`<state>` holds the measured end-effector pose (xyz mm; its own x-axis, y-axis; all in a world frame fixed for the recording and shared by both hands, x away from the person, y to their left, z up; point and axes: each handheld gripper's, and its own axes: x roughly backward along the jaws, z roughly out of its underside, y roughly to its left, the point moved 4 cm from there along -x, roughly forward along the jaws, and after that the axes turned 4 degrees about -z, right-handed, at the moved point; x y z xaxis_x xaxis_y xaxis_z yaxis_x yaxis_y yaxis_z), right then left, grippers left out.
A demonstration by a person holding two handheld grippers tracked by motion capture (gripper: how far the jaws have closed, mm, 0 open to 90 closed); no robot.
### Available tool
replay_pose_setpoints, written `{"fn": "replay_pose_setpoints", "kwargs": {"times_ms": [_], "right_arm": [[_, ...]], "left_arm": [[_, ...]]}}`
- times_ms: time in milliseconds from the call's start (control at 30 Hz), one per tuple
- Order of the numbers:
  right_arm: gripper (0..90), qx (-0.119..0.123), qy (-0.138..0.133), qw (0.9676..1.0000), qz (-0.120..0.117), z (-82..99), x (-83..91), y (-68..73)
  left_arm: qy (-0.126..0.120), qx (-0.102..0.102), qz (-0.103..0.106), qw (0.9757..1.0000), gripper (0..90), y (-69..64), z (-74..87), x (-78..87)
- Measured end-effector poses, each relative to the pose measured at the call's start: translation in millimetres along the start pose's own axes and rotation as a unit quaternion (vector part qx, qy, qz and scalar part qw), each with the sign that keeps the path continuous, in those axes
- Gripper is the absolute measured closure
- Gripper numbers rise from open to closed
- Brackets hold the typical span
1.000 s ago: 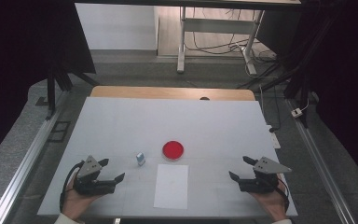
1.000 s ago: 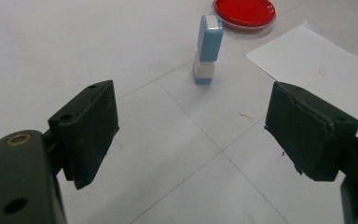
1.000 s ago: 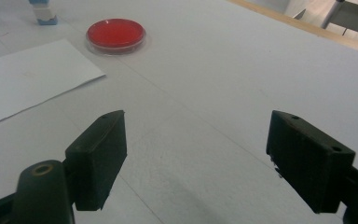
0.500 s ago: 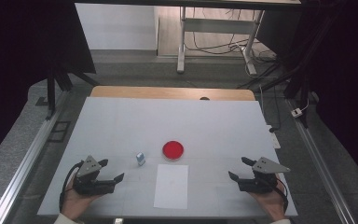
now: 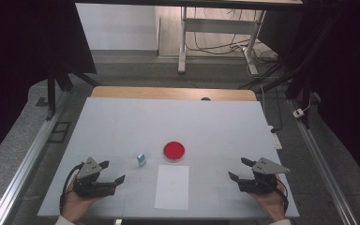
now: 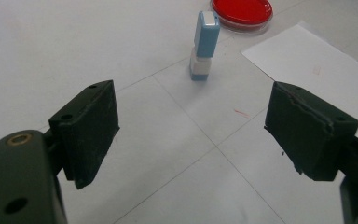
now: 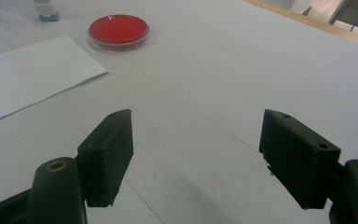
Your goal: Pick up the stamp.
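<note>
Here, a white table (image 5: pixel 122 126) fronts dark curtains (image 5: pixel 23 47).

Lab, black curtains (image 5: pixel 23 56), aluminium rail frame (image 5: pixel 21 164), floor cables (image 5: pixel 215 47)

We view the desk (image 5: pixel 122 122) from above, facing forward. Each gripper camera sits low, close behind its fingers; both share the red dish (image 6: pixel 241 10) and paper sheet (image 7: pixel 23 74).

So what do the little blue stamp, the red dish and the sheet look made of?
Blue stamp: likely smooth moulded plastic, with a soft sheen on its cap. Red dish: seemingly clear glossy plastic or glass, its rim see-through around the red inside. Sheet: plain matte white paper, thin and lying flat.
</note>
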<state>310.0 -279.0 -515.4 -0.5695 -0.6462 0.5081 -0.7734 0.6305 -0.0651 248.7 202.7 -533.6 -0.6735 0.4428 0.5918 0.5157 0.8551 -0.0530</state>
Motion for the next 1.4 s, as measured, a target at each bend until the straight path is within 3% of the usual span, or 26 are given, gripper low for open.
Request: {"fn": "replay_pose_setpoints", "kwargs": {"times_ms": [733,1400], "right_arm": [[26.8,0.004,0.007,1.0000,-0.002,-1.4,-4.7,4.5],[27.0,0.006,0.010,0.9999,-0.006,-1.0,-6.8,5.8]], "left_arm": [[-0.004,-0.004,0.010,0.9999,18.3,-4.4,-16.1,2.6],[-0.010,-0.019,0.025,0.9995,18.2,-14.8,-46.6,-7.6]]}}
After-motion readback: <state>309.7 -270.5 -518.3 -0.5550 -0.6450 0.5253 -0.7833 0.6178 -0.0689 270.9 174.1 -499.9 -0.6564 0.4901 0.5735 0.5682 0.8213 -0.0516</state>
